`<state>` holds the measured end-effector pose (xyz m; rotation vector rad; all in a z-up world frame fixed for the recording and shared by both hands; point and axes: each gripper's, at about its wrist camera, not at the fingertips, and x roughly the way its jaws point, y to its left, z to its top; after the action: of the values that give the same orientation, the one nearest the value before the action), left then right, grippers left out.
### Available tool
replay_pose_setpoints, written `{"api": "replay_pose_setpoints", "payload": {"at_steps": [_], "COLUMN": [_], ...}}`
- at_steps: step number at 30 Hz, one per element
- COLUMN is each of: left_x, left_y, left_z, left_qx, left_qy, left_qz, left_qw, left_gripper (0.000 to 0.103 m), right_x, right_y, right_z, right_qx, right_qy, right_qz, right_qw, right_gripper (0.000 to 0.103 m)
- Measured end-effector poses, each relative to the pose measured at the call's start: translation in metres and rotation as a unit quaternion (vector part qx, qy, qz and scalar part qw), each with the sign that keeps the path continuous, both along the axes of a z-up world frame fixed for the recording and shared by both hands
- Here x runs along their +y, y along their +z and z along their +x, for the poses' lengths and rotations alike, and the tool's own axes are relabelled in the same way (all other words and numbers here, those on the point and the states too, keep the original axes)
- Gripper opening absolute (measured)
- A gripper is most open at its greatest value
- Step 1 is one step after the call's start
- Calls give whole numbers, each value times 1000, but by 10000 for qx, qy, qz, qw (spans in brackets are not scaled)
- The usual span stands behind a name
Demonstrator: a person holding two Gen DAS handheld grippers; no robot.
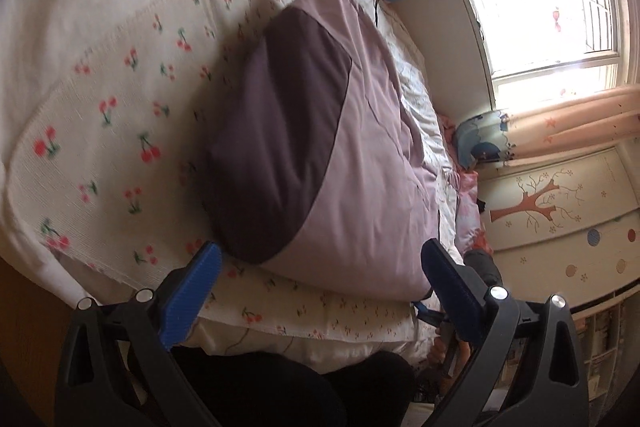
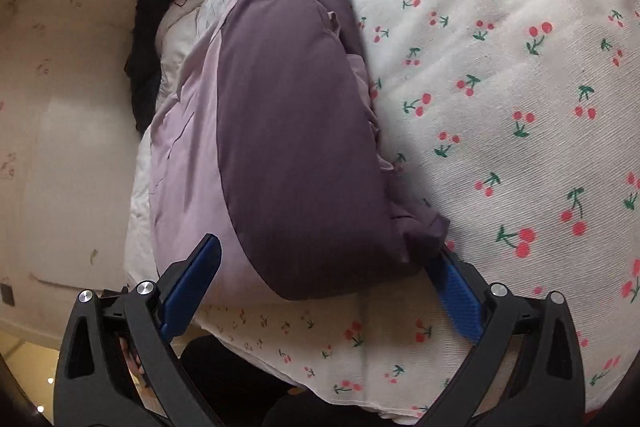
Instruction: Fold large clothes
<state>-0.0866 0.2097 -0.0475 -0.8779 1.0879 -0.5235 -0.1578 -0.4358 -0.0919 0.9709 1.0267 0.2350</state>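
One folded purple garment (image 2: 296,131) lies on one cherry-print bedspread (image 2: 500,87); jaws apart.

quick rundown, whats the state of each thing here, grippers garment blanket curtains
left gripper: open, empty
right gripper: open, empty
two-tone purple padded garment: folded into a bundle, lying on the blanket
white cherry-print blanket: spread flat
peach curtains: drawn apart, window uncovered

We see our left gripper (image 1: 320,279) and right gripper (image 2: 328,275) built alike: black plastic arms with triangular cut-outs, round silver screws at the joints, and ribbed blue pads lining the jaws; below, we wear dark trousers
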Motion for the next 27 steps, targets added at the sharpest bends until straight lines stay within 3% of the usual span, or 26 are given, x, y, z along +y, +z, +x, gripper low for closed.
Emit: {"api": "replay_pose_setpoints", "payload": {"at_steps": [2, 4, 8, 10, 13, 16, 20, 25, 27], "left_x": [-8, -19, -37, -46, -48, -45, -35, -37, -44], "left_y": [-7, -14, -31, -46, -49, -43, -60, -54, -48], "left_z": [1, 4, 9, 17, 23, 25, 28, 32, 40], "left_qx": [165, 287, 416, 593, 493, 264, 582, 525, 554], "left_qy": [-64, -208, -295, -182, 352, 547, 744, 884, 759], "left_qz": [-107, -261, -444, -637, -862, -1107, -886, -617, -139], "left_qw": [9998, 9990, 9977, 9960, 9944, 9920, 9916, 9928, 9955], "left_gripper": [96, 96, 96, 96, 96, 96, 96, 96, 95], "right_x": [-10, -18, -18, -15, -14, -23, -22, -14, -15], "right_y": [12, 32, 60, 63, 40, 5, -24, -25, -36], "right_z": [-6, -9, -2, 4, 8, 5, 15, 42, 51], "right_qx": [-411, -970, -1368, -1219, -447, -189, 65, -336, -317], "right_qy": [-253, -313, -121, -16, 58, 17, 12, 91, -12], "right_qz": [656, 1337, 1487, 1149, 634, 1074, 1166, 1584, 1604], "right_qw": [9967, 9858, 9793, 9859, 9970, 9940, 9932, 9868, 9865], "right_gripper": [97, 97, 97, 97, 97, 97, 97, 97, 97]}}
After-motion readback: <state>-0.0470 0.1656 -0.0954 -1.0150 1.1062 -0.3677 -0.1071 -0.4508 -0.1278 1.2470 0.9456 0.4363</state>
